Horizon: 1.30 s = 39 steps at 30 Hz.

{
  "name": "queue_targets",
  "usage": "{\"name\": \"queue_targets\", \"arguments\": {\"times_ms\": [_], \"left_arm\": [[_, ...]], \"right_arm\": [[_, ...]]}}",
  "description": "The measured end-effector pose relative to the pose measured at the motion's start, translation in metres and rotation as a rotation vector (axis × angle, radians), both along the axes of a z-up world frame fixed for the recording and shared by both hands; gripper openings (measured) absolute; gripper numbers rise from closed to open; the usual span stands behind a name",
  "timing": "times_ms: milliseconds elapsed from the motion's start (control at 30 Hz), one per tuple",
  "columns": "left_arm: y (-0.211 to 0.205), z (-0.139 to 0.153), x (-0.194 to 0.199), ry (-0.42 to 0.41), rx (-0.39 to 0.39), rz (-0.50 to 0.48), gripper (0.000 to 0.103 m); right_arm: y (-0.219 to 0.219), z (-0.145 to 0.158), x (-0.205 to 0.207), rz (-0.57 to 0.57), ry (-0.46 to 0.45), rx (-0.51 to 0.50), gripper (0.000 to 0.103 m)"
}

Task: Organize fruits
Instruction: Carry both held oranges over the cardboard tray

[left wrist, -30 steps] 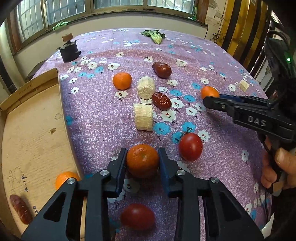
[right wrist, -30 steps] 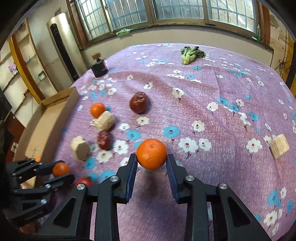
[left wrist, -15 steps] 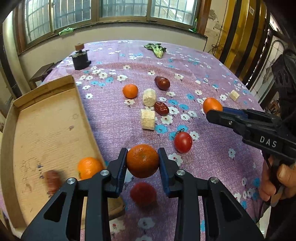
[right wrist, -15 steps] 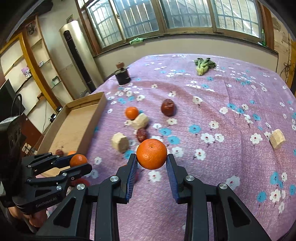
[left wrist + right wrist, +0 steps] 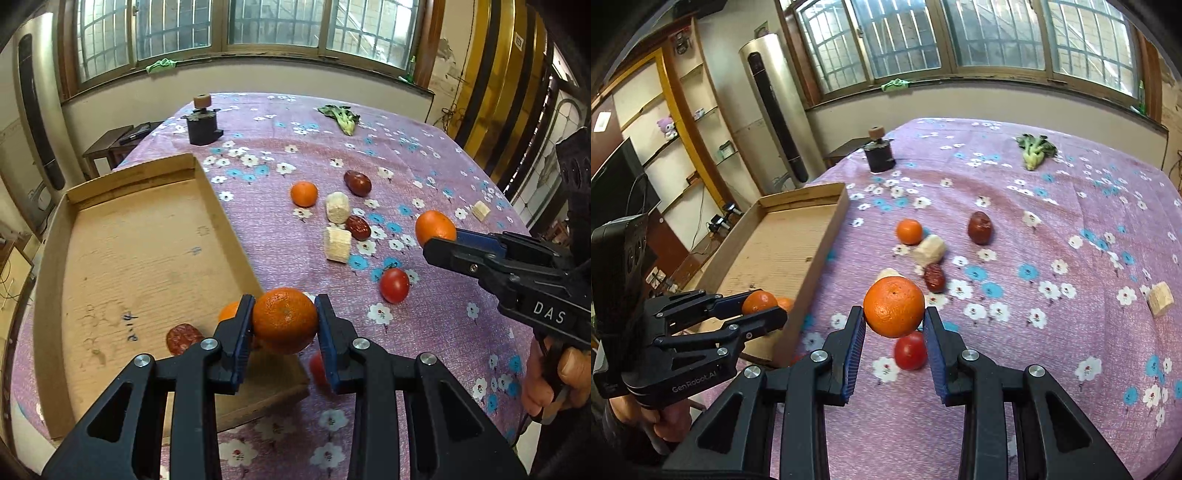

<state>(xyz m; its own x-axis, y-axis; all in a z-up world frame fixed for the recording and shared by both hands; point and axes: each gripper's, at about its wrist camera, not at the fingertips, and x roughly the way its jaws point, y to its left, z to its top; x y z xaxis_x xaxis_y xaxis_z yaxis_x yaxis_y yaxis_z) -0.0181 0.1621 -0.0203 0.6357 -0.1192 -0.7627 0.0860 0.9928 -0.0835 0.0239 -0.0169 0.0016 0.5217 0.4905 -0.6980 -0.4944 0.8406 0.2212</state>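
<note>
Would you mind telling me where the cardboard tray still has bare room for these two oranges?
The cardboard tray is bare across its middle and far end. Only its near corner is crowded, by an orange and a red date.

It was plainly someone's living room: a table (image 5: 1071,229) under a flowered purple cloth stood beneath barred windows (image 5: 960,33), with a tall standing air conditioner (image 5: 775,110) in the corner, wooden shelves (image 5: 676,122) holding a plush toy (image 5: 666,126), and a television (image 5: 620,181).
</note>
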Motion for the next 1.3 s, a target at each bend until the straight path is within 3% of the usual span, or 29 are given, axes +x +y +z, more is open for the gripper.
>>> {"name": "queue_targets", "arguments": {"times_ms": [567,1300], "left_arm": [[0.032,0.01,-0.01,-0.028,-0.012,0.065,0.03],[0.1,0.007,-0.023,-0.028,-0.009,0.222,0.03]], "right_arm": [[0.039,0.014,-0.006,0.081,-0.024,-0.006,0.033],[0.102,0.016,-0.004,0.199,-0.018,0.018,0.033]]}}
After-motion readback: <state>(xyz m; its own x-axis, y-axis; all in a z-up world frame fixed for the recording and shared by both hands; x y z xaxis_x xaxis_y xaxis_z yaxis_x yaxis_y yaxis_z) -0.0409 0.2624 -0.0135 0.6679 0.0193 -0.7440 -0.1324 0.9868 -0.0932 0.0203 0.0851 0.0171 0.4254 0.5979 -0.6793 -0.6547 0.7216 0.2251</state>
